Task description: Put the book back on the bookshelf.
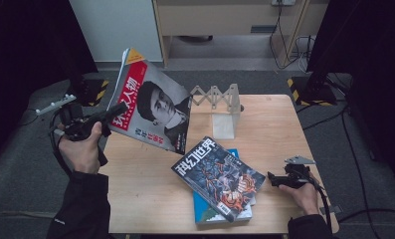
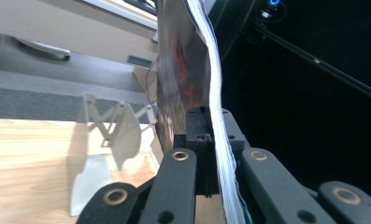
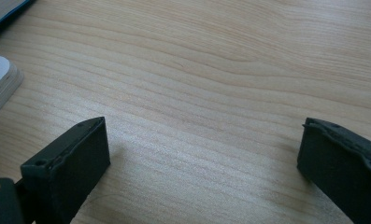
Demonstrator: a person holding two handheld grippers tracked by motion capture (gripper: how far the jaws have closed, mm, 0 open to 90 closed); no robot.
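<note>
Magazine (image 1: 152, 107): red title band, black-and-white portrait cover. Clamped at its lower left edge between the closed jaws of the left gripper (image 1: 116, 110), lifted clear of the table, tilted, cover facing up and toward the person. Page edges (image 2: 216, 93) rise upright from the jaws, slightly bowed.

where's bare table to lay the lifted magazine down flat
Bare wood runs along the table's left side, between its left edge and the stacked magazines. A smaller patch lies right of the white rack, at the far right corner. The near middle is crowded by the stack, with the right gripper beside it.
</note>
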